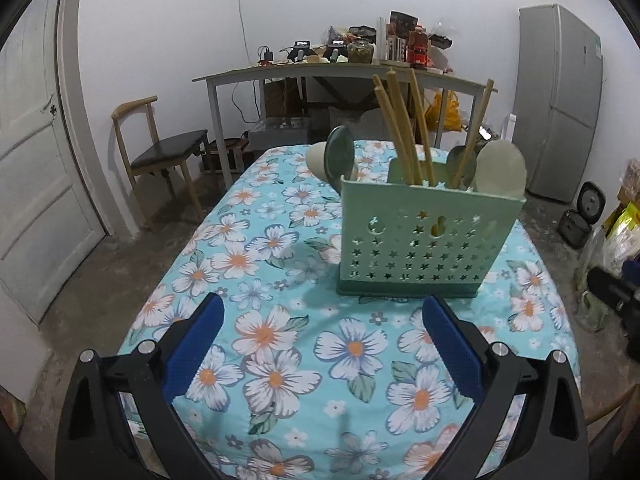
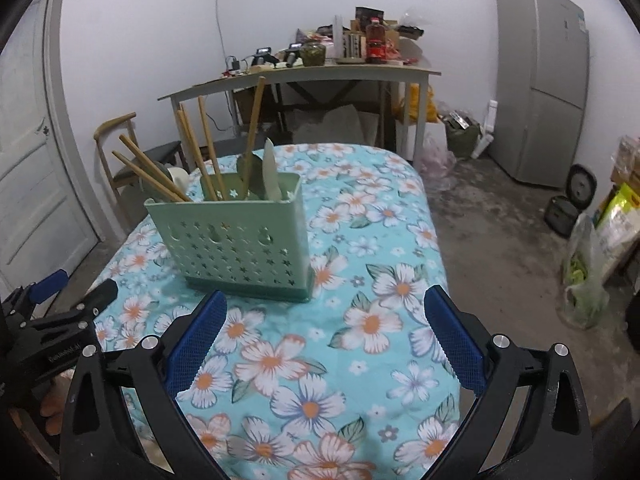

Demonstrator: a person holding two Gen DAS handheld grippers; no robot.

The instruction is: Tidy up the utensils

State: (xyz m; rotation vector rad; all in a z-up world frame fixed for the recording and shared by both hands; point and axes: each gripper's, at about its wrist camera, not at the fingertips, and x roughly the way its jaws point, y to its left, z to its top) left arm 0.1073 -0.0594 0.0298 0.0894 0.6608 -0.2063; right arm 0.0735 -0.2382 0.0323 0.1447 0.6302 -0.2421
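A pale green utensil holder with star-shaped holes stands upright on the floral tablecloth; it also shows in the right wrist view. Wooden chopsticks and green spoons stand in it, seen too in the right wrist view as chopsticks and a spoon. My left gripper is open and empty, just in front of the holder. My right gripper is open and empty, in front and to the right of the holder. The left gripper also shows at the right view's left edge.
A cream bowl and a green spoon sit behind the holder. A wooden chair stands left of the table. A cluttered grey desk is at the back wall, a fridge to the right, bags on the floor.
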